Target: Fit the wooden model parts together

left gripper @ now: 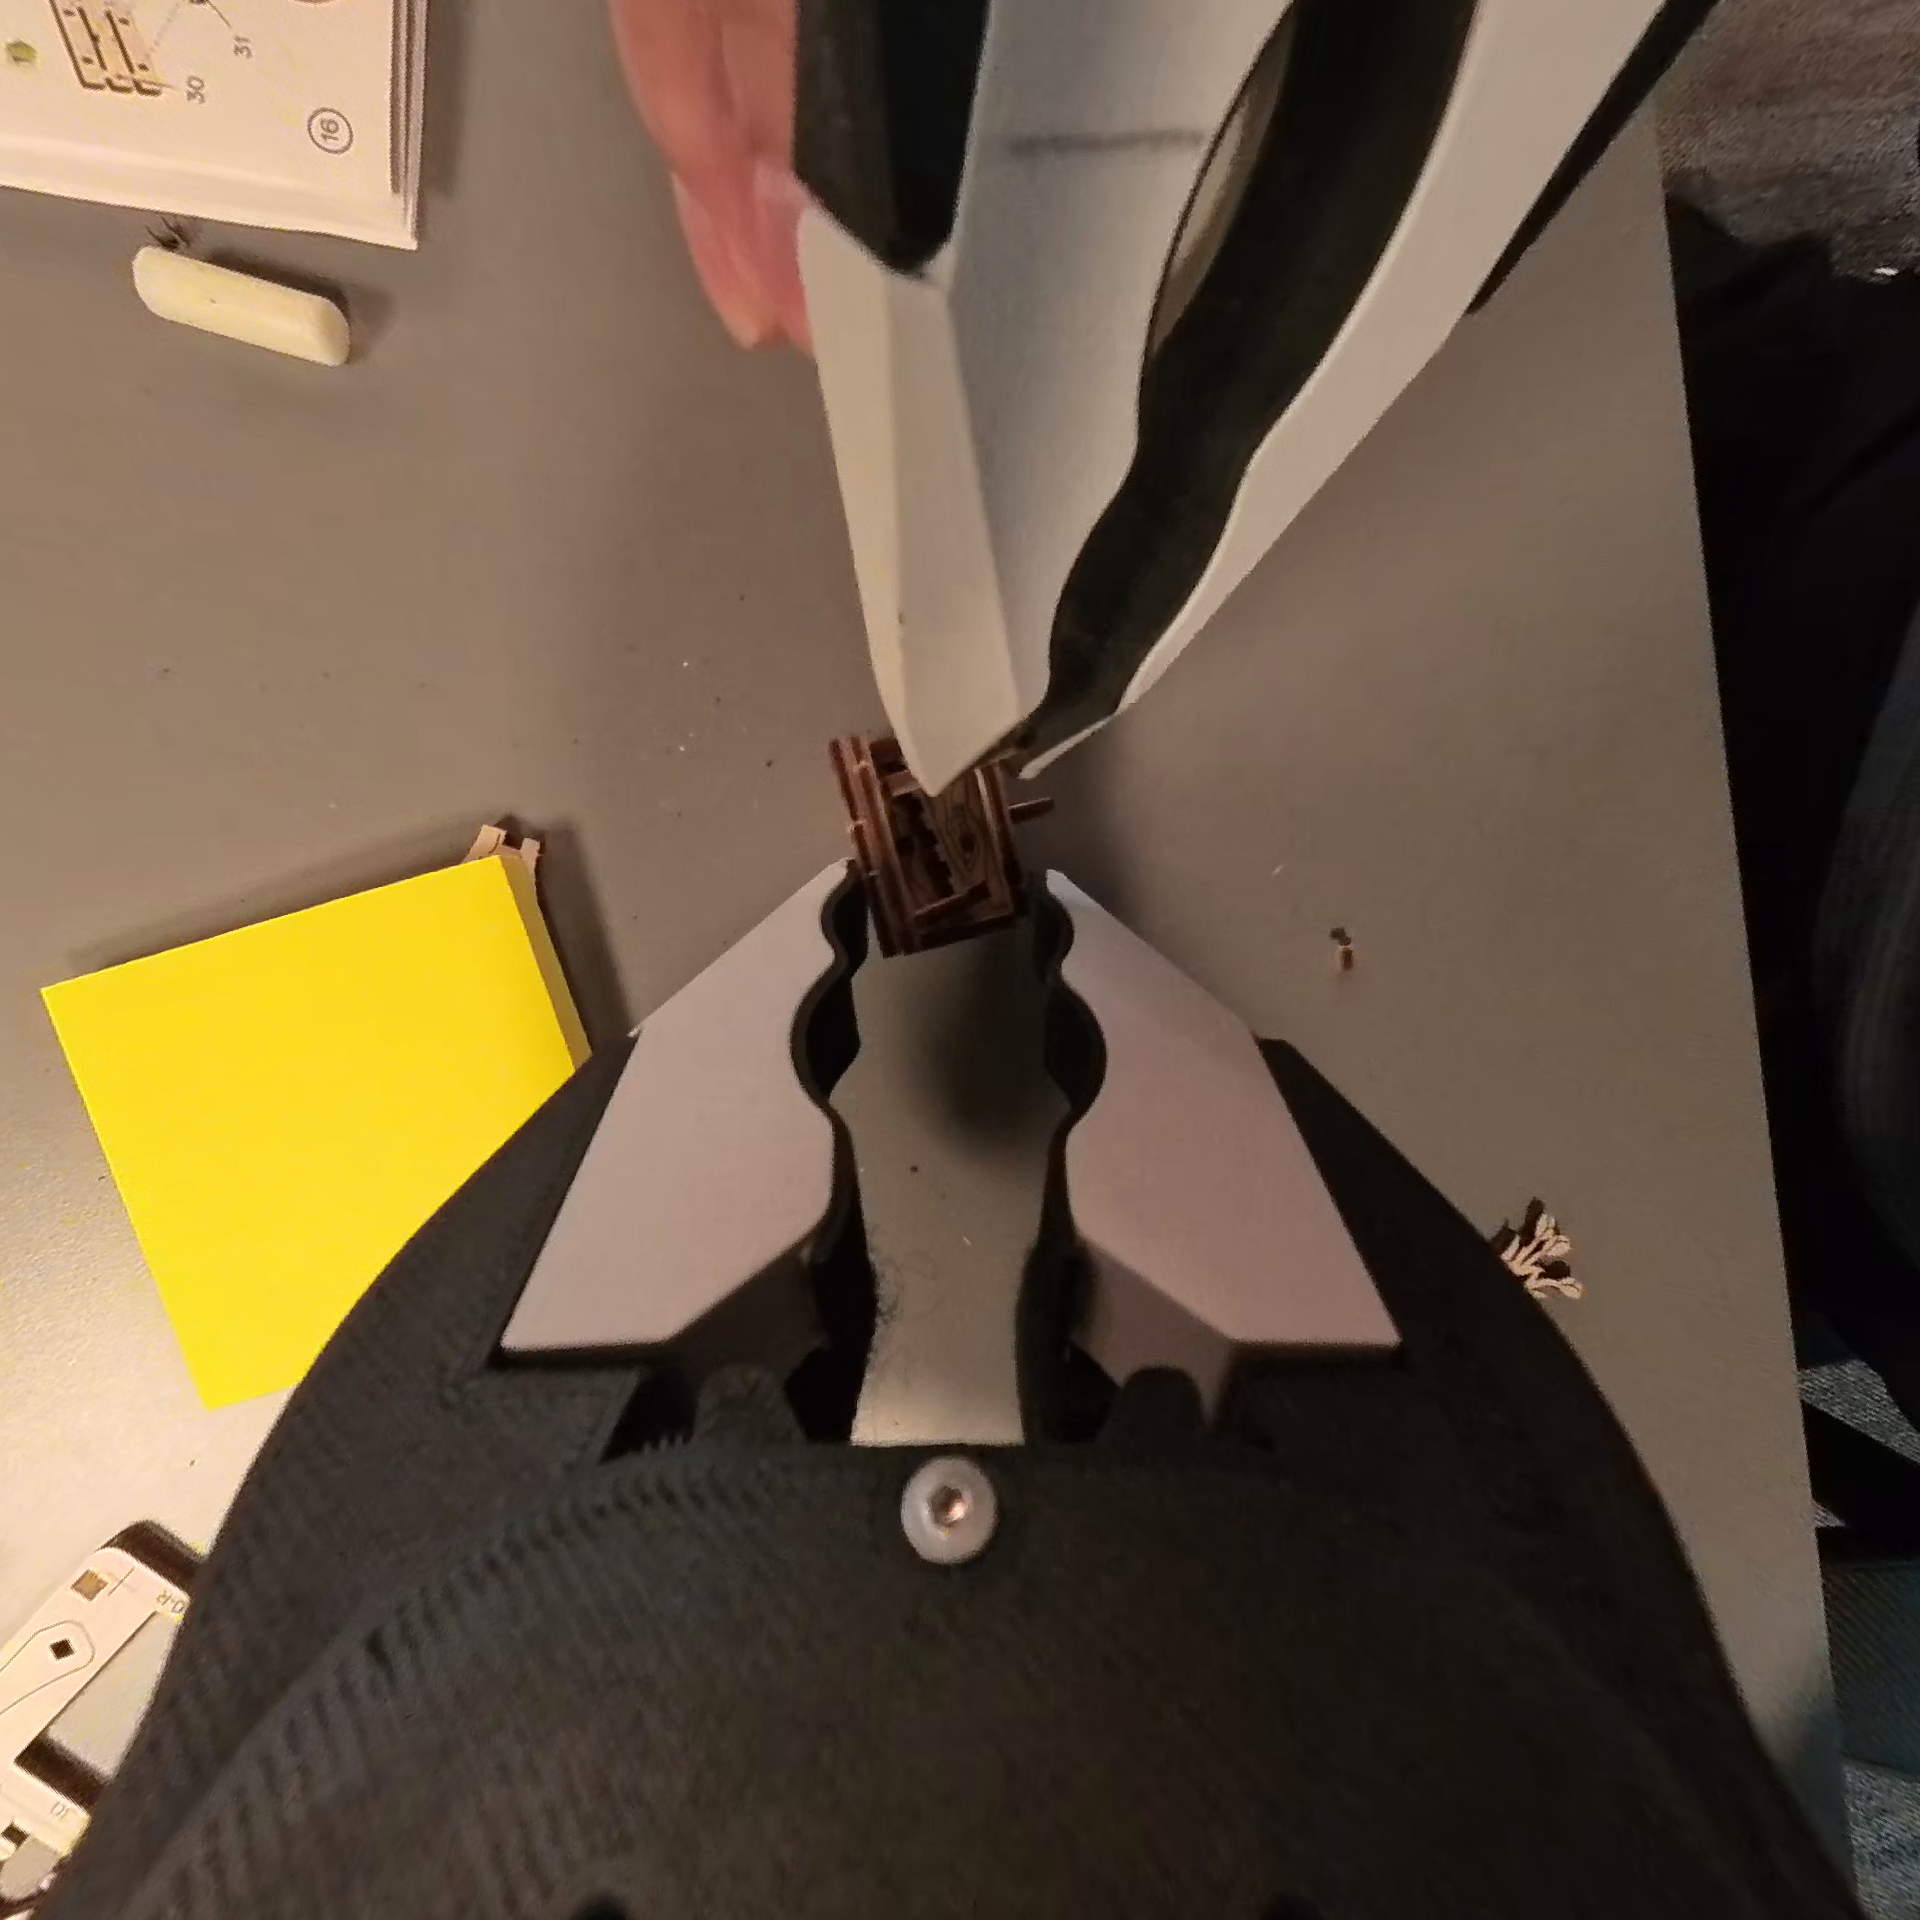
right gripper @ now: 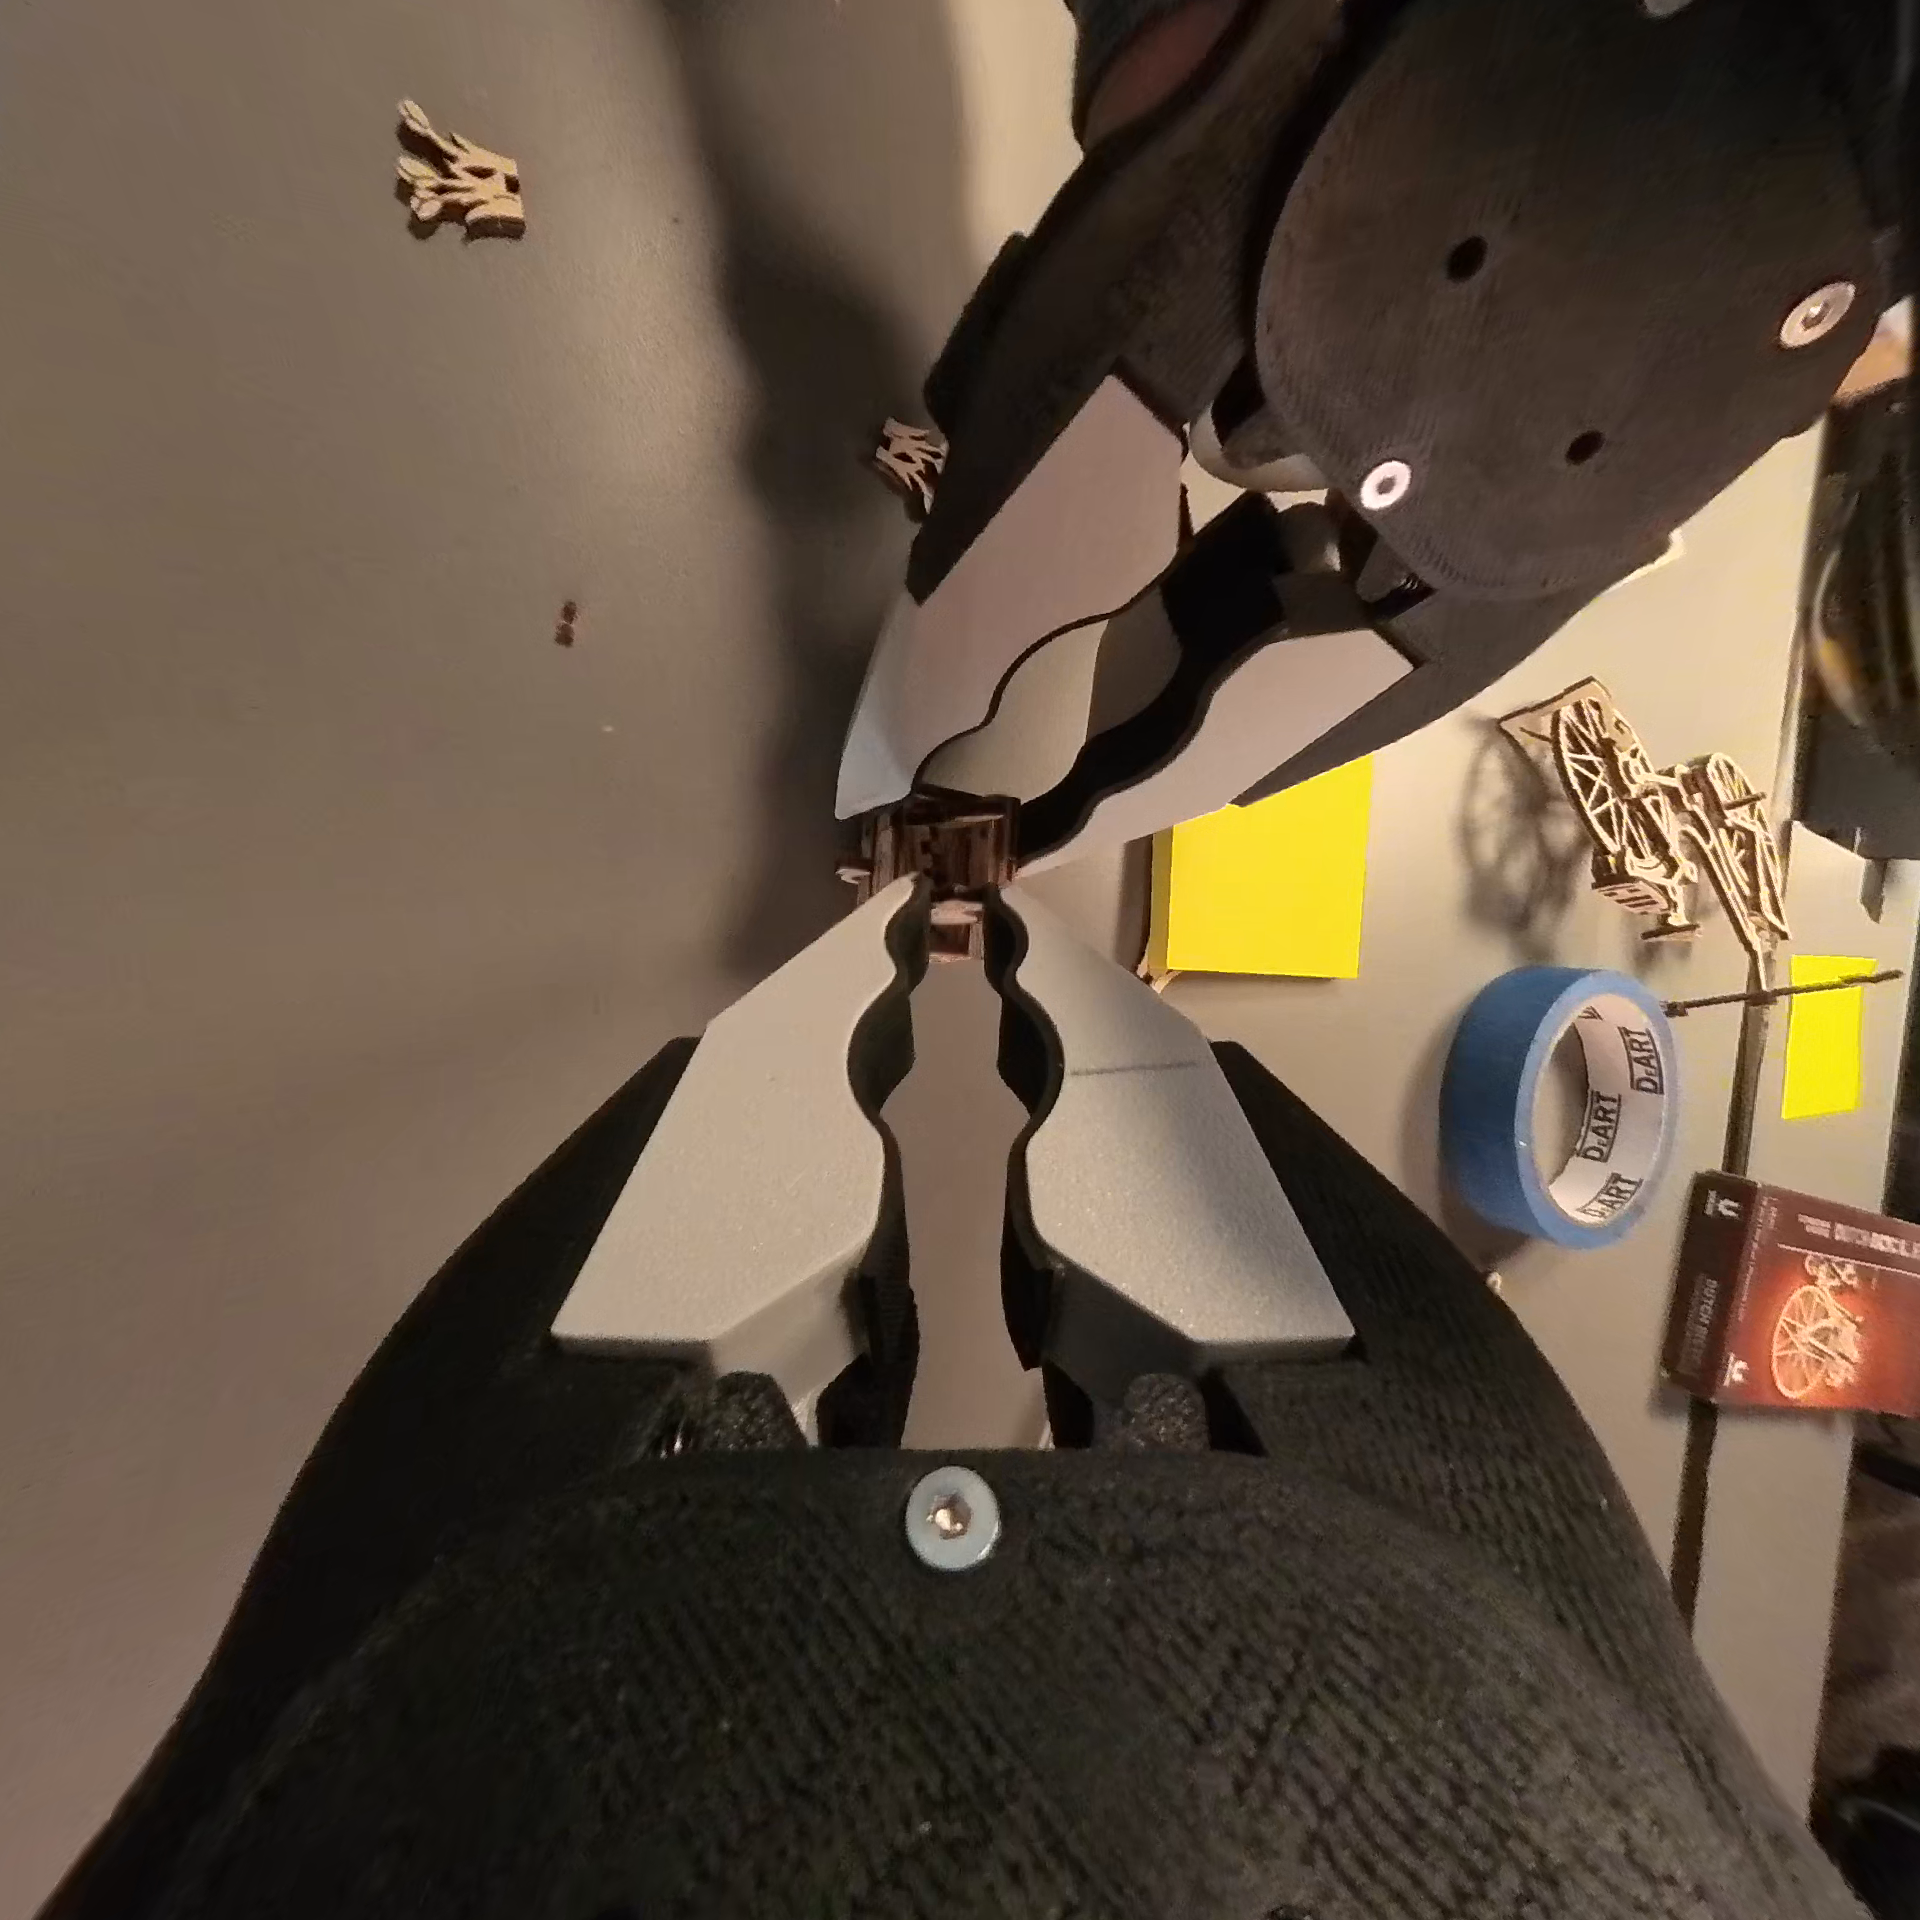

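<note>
**Two grippers, tip to tip**

The left gripper (left gripper: 951,904) has its fingers narrowed, tips pinching from both sides. The right gripper (right gripper: 951,904) meets it head-on at an angle, tips nearly closed, seemingly clamped too. Behind the right gripper a hand (left gripper: 717,177) shows, blurred, around its body.
</note>
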Demonstrator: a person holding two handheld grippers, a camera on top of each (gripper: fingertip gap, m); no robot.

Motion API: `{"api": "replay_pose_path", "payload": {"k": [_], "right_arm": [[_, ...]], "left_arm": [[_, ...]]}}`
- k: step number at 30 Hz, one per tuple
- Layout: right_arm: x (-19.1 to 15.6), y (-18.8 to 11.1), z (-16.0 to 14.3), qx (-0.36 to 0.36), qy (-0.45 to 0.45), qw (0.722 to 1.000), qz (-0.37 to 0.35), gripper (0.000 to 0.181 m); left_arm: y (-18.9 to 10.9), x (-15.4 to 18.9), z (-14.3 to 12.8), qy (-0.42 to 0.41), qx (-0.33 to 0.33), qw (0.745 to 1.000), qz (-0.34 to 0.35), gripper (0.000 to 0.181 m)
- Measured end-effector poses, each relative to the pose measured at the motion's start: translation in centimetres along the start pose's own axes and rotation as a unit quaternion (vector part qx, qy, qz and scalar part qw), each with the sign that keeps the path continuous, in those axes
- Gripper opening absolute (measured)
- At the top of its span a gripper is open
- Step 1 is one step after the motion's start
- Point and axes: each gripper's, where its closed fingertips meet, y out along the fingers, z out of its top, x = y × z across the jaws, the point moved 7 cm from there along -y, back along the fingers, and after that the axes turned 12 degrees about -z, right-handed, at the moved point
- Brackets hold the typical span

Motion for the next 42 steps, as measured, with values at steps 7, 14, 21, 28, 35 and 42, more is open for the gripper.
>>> {"api": "replay_pose_path", "payload": {"k": [7,14,21,28,35,42], "right_arm": [[0.2,0.0,-0.6,-0.001,0.075,0.997,0.004,0.007],[0.1,0.1,-1.1,0.01,0.137,0.99,-0.006,0.007],[-0.1,0.0,-1.6,0.031,0.189,0.981,-0.018,0.007],[-0.8,-0.2,-1.7,0.066,0.159,0.982,-0.075,0.007],[-1.4,-0.3,-1.6,0.072,0.14,0.981,-0.115,0.007],[-0.7,-0.4,-2.6,0.097,0.25,0.961,-0.069,0.007]], "left_arm": [[0.0,0.0,0.0,-0.002,0.003,1.0,-0.001,0.029],[0.0,0.0,0.0,-0.002,0.005,1.0,-0.002,0.029],[0.0,-0.1,0.0,-0.002,0.007,1.0,-0.004,0.029],[0.0,-0.1,-0.1,-0.002,0.007,1.0,-0.004,0.029],[0.0,-0.1,-0.1,-0.001,0.009,1.0,-0.004,0.029],[0.0,-0.1,-0.1,0.0,0.01,1.0,-0.005,0.029]]}}
